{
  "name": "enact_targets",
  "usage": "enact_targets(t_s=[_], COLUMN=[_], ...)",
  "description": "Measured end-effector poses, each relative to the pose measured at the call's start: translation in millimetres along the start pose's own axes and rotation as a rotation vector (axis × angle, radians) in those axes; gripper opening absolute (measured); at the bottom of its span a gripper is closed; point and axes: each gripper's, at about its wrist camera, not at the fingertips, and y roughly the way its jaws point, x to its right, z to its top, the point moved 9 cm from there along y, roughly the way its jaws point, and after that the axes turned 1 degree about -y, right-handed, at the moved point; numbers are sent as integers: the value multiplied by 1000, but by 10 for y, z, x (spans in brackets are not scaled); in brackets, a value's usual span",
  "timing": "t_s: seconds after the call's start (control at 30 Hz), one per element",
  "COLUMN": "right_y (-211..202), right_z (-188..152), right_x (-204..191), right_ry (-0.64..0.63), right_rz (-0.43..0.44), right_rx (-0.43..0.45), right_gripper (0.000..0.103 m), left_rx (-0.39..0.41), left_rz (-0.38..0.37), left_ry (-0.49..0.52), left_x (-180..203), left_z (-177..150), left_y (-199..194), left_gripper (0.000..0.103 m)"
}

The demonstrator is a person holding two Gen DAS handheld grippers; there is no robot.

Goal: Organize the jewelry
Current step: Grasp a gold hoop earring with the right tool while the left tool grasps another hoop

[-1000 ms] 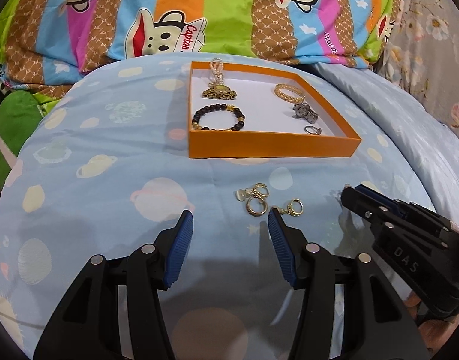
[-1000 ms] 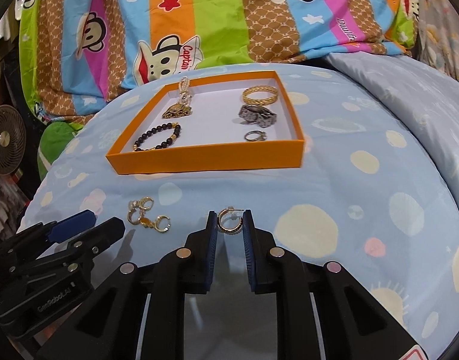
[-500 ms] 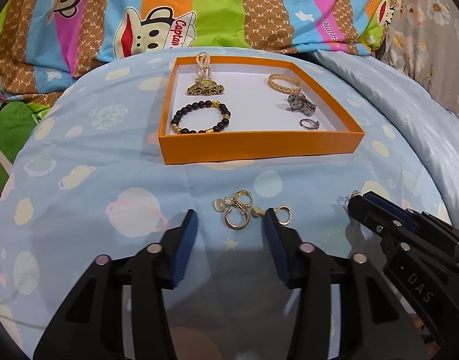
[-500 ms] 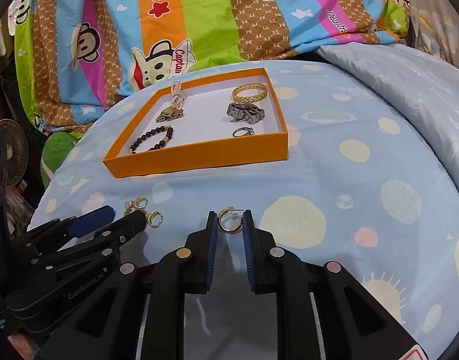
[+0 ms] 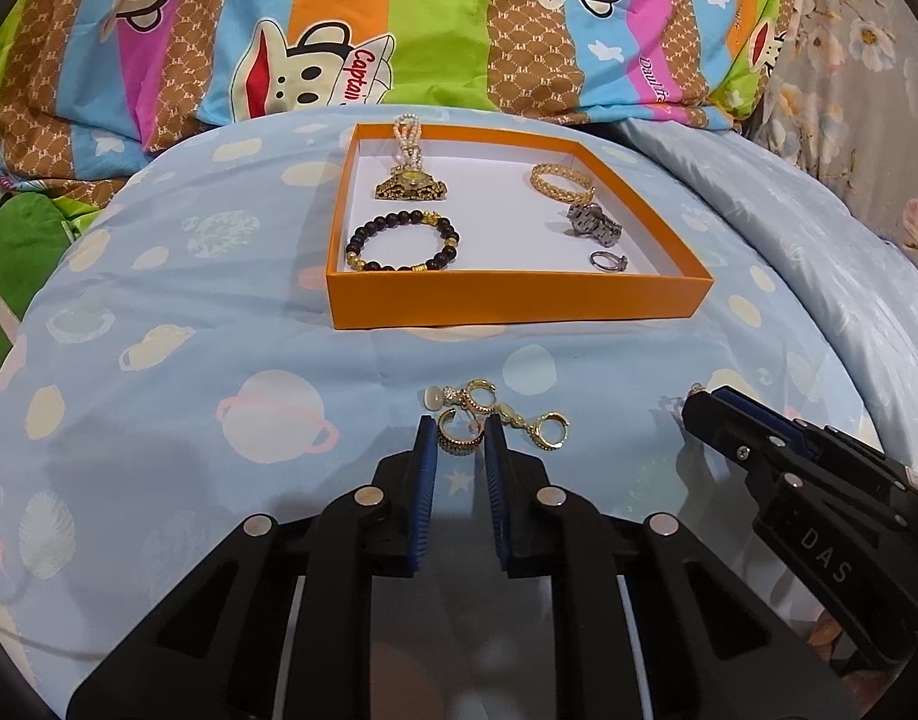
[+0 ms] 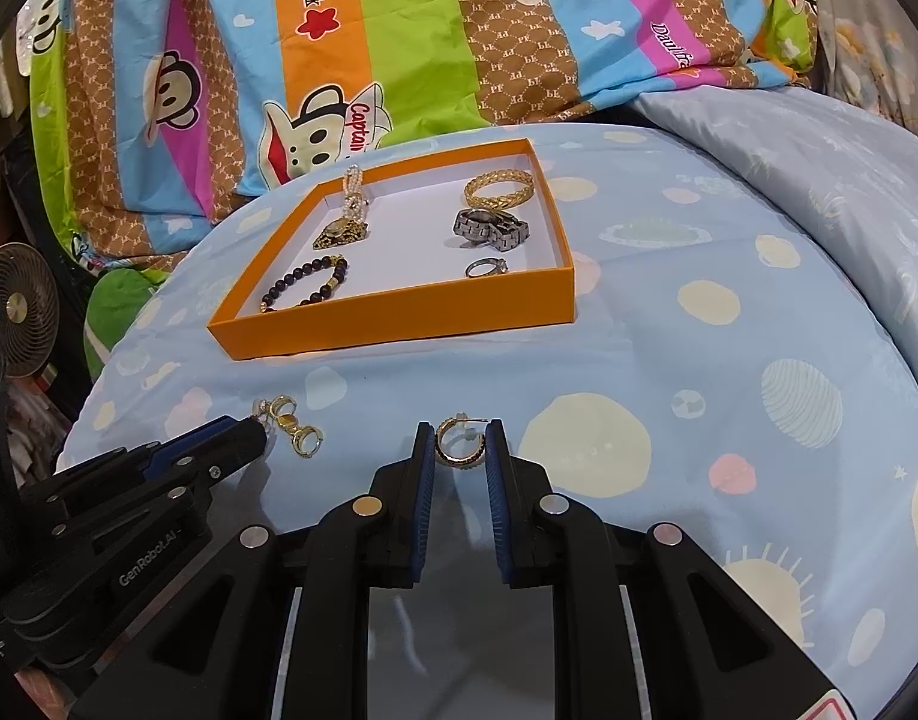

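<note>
My left gripper (image 5: 459, 447) has its jaws closing on a gold hoop earring (image 5: 459, 438) that lies on the blue bedding, and both pads touch its sides. Just beyond it lie a few more gold earrings (image 5: 480, 397) and a small gold hoop (image 5: 549, 429). My right gripper (image 6: 459, 444) is shut on another gold hoop earring (image 6: 458, 441), held a little above the bedding. The orange box (image 5: 519, 303) further back holds a dark bead bracelet (image 5: 402, 246), a gold bangle (image 5: 561, 180), a metal watch (image 5: 591, 222), a ring (image 5: 609, 261) and a pearl-strung gold pendant (image 5: 408, 180).
A colourful monkey-print quilt (image 5: 459, 30) is piled behind the box. A grey-blue blanket (image 6: 819, 150) rises at the right. A small fan (image 6: 15, 306) stands off the bed's left edge. The left gripper's tip (image 6: 243, 432) shows beside the loose earrings (image 6: 291, 420).
My left gripper has moved forward to the loose earrings and its jaws have narrowed from wide apart onto one hoop. The right gripper still holds its hoop in the same place.
</note>
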Motion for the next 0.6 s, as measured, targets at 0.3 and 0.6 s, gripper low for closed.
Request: enact_targets(t_s=[0.3, 0.6], right_y=[-87, -100], right_z=[32, 39], right_x=[-20, -26], right_ry=[-2, -2], right_rz=[14, 15], right_rx=[47, 55], right_gripper=[16, 16], left_rx=[26, 43], left_rz=[-23, -23], left_ry=[-16, -31], left_x=[-38, -84], left_z=[-115, -133], left_y=[-191, -266], left_gripper=[15, 15])
